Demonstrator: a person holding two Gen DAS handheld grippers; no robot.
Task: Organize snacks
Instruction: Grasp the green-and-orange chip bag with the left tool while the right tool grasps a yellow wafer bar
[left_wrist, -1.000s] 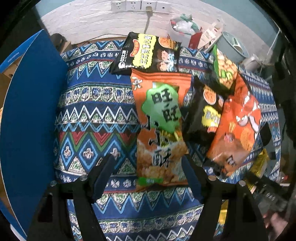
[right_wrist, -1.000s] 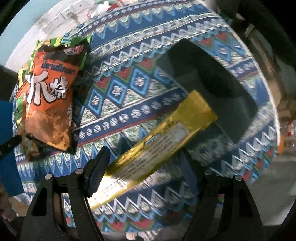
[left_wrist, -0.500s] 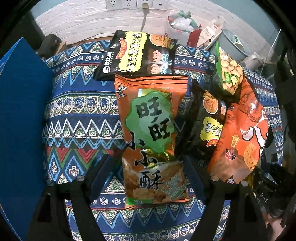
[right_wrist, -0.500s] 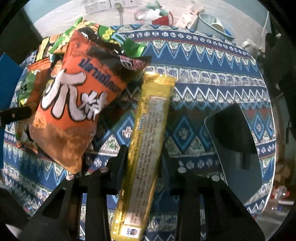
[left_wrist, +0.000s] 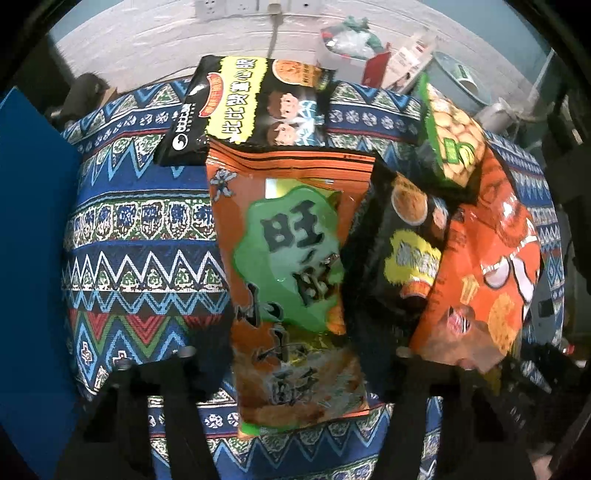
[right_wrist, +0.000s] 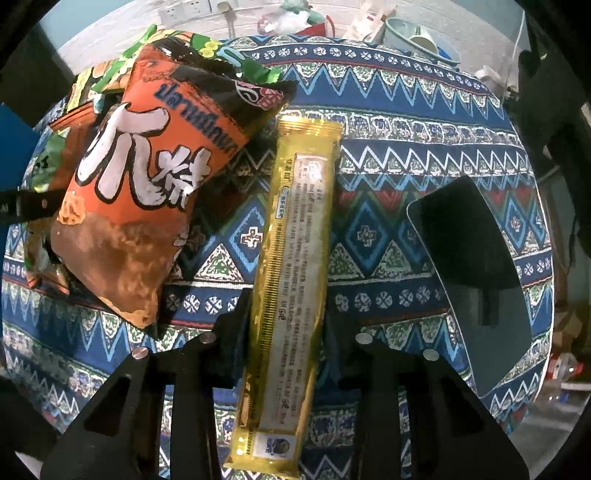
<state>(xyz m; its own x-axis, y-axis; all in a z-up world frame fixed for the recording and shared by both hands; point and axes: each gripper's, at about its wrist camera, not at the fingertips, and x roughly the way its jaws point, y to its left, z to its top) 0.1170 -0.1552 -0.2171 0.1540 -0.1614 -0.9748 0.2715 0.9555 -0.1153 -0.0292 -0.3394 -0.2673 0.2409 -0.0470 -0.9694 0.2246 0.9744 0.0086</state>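
Right gripper (right_wrist: 286, 325): my jaws are clamped on the gold wafer packet (right_wrist: 291, 258), gripped low on its length. Packet points away from me, printed side up, far end just beside the orange puffed-snack bag (right_wrist: 147, 184). Whether it rests on the patterned tablecloth (right_wrist: 406, 166) or hangs just above it, I cannot tell.

Left gripper (left_wrist: 295, 354): my jaws stand apart, one on each side of the lower end of the orange-and-green rice-cracker bag (left_wrist: 291, 280). Contact with the bag is unclear; I judge it not yet gripped.

Beyond the left gripper: black biscuit bag (left_wrist: 255, 110) at the far edge; small black bag (left_wrist: 402, 254) touching the rice-cracker bag on its right; the orange puffed-snack bag overlapping that; green pea-snack bag (left_wrist: 450, 147) behind. Blue board (left_wrist: 33, 258) along the left side.

Beyond the right gripper: dark tablet (right_wrist: 472, 266) lying on the cloth, well apart from the bags.

Progress, as I judge it: bags are gathered but overlapping and crooked, not in neat order. Wafer packet unplaced. Most of the sorting remains.
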